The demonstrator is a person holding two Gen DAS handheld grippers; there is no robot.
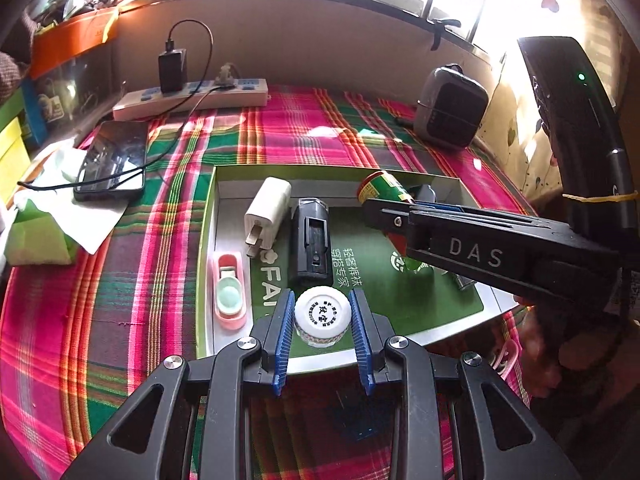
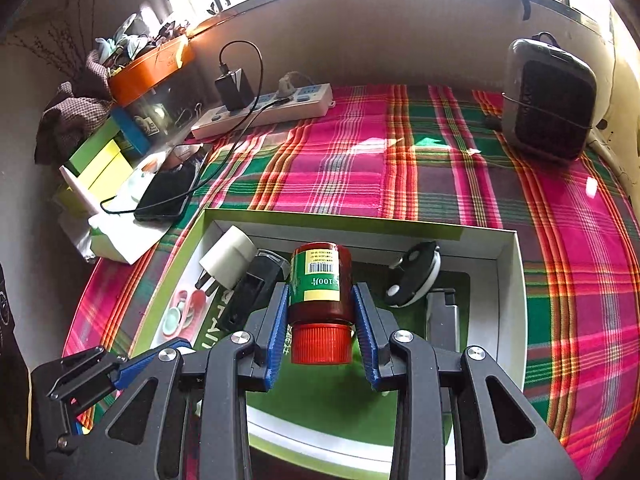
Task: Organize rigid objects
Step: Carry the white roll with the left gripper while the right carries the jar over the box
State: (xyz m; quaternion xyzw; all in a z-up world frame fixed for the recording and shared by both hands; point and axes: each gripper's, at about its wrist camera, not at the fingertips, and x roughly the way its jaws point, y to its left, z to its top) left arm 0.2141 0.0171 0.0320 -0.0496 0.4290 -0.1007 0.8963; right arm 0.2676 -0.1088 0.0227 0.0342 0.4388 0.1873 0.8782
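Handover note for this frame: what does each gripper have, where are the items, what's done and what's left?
Left gripper: jaws closed on the small white-capped jar, over the near edge of the box tray.
Right gripper: jaws closed on the red-capped bottle, over the tray's middle.
Already in the tray: white charger plug, black battery pack, pink case, black round device.
Left: set down both held items. Whether more remain outside the tray cannot be told.

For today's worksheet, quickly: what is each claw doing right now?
Left claw: closed on the small white-capped jar.
Right claw: closed on the red-capped bottle with a green label, held over the box.
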